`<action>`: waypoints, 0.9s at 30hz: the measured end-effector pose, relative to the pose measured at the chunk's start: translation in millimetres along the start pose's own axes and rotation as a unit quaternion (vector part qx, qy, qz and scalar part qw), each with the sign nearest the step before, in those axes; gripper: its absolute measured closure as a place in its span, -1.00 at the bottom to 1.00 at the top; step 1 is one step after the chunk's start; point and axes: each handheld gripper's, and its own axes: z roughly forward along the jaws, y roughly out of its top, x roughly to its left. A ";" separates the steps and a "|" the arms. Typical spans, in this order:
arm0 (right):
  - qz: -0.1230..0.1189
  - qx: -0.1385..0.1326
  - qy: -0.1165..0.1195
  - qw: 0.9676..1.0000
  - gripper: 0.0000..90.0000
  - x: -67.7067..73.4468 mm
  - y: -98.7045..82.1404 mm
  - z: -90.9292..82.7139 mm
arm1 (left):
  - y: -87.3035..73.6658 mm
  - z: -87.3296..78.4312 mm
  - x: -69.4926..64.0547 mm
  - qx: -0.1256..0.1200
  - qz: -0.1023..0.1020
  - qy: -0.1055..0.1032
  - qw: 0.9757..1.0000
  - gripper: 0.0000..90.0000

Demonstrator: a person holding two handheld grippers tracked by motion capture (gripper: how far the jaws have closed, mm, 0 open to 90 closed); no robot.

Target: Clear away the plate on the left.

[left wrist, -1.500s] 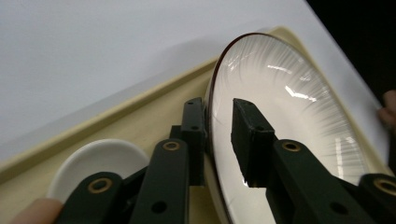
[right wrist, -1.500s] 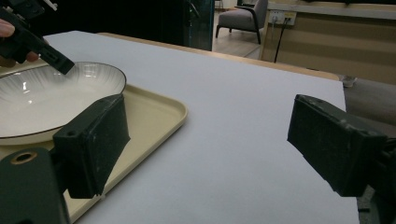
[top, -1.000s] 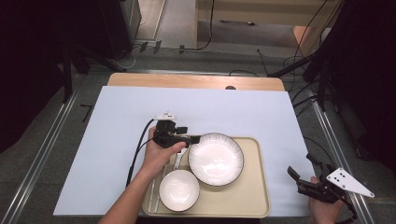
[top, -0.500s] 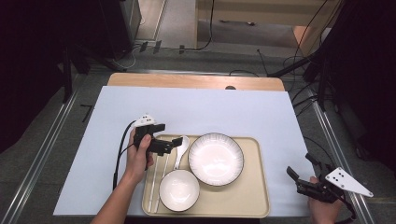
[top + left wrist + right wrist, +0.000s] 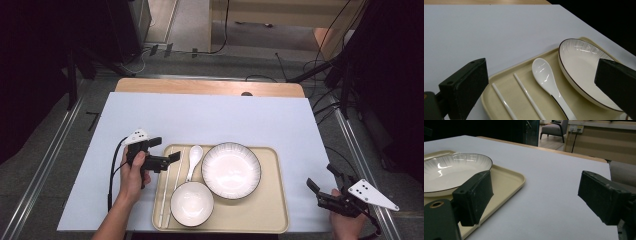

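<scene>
The left gripper (image 5: pixel 167 160) stands wide and empty at the tray's (image 5: pixel 280 220) left edge; its jaws have just been opening, nothing between them. The spoon (image 5: pixel 546 80) lies in the tray between the chopsticks (image 5: pixel 524 96) and the large bowl (image 5: pixel 231 170). Withdrawal should stay level, clear of the rim. Earlier, this gripper reached over the spoon; it is now further left. The right gripper (image 5: pixel 325 192) waits open, unchanged.

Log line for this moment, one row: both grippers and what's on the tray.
left gripper: open, empty, at tray left edge | right gripper: open, empty | spoon, chopsticks, bowl, plate: on tray
</scene>
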 end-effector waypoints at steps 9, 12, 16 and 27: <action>0.000 0.000 0.001 1.000 -0.71 0.7 0.2 0.3 | -13.0 -22.8 11.3 -0.014 -0.003 0.018 1.000 -1.00; 0.000 0.000 0.001 1.000 -0.71 0.6 0.3 0.2 | -17.8 -30.2 15.5 -0.019 -0.004 0.023 1.000 -1.00; -0.001 0.000 0.002 1.000 -0.71 0.9 0.3 0.7 | -22.6 -39.0 18.4 -0.027 -0.005 0.031 0.999 -1.00; 0.000 0.000 0.001 1.000 -0.71 0.5 0.0 0.3 | -37.9 -61.7 25.6 -0.040 -0.008 0.047 0.998 -1.00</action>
